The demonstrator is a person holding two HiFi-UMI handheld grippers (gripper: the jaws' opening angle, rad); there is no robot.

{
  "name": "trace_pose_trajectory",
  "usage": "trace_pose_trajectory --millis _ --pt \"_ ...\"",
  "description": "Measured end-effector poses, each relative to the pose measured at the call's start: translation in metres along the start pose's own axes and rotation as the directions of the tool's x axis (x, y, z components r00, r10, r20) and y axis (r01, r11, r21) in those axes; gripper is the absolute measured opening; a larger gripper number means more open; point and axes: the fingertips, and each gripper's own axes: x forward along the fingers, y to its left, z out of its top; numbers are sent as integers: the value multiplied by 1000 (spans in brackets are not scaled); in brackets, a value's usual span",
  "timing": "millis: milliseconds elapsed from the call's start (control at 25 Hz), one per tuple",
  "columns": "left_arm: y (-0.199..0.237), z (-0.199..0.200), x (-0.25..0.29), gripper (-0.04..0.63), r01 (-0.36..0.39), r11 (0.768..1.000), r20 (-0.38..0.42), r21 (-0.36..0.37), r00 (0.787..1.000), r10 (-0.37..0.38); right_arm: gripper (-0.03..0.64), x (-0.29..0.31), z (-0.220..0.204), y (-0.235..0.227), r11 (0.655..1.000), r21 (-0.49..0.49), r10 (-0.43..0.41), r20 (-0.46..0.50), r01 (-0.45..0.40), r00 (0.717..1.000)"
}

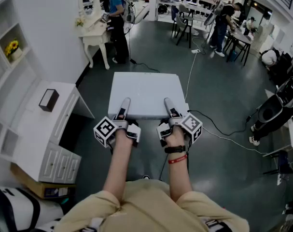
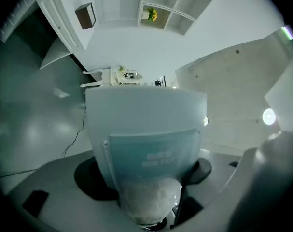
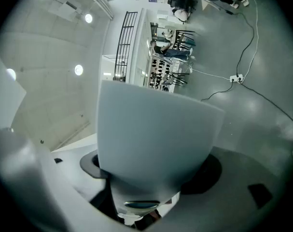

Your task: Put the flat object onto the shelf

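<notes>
1. We judged the carrying step to be in hand. The flat white rectangular plastic box (image 1: pixel 146 93) hung level over the grey floor (image 1: pixel 218 95), resting on nothing and not yet on the white open-compartment shelf unit (image 1: pixel 28 64) at our left.
2. The left hand-held gripper (image 1: pixel 123 105) pinched the box's near edge, with one jaw on top and the other beneath. In its own view the box (image 2: pixel 146 124) filled the gap between the jaws.
3. The right hand-held gripper (image 1: pixel 168 104) pinched the same edge in the same way, a little further along, with the box (image 3: pixel 156 139) wedged between its jaws.
4. Both bare forearms reached straight forward side by side with level wrists. The right wrist wore a black watch and red band (image 1: pixel 177 156).
5. As we read it, the next move called for a turn to the left and a lift, with both grippers at equal height to hold the box flat. The box would then slide into a free compartment, clear of the yellow sunflower (image 1: pixel 12 47). A low white cabinet (image 1: pixel 54 144) carrying a small dark box (image 1: pixel 48 99) stood just below the shelf.
</notes>
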Motion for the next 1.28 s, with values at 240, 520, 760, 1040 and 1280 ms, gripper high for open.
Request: trace_pose_trajectory --millis 240,520,760,1040,1280 --pt "7 -5 -7 339 -12 1000 12 -12 1000 12 388 -2 1 -6 1000 26 14 8 -14 1000" --pt "9 0 -23 341 -52 999 62 6 997 52 388 8 -10 -5 1000 19 8 -63 -7 998" --pt "15 43 -27 341 -57 998 145 11 988 55 388 47 -40 -5 998 59 24 -145 -16 989" --pt "26 105 -26 342 -82 996 211 19 974 76 388 108 -85 2 999 39 19 -220 -11 975" --pt "38 176 -40 344 -87 996 301 -1 950 83 388 163 -140 12 999 46 29 -286 -17 958"
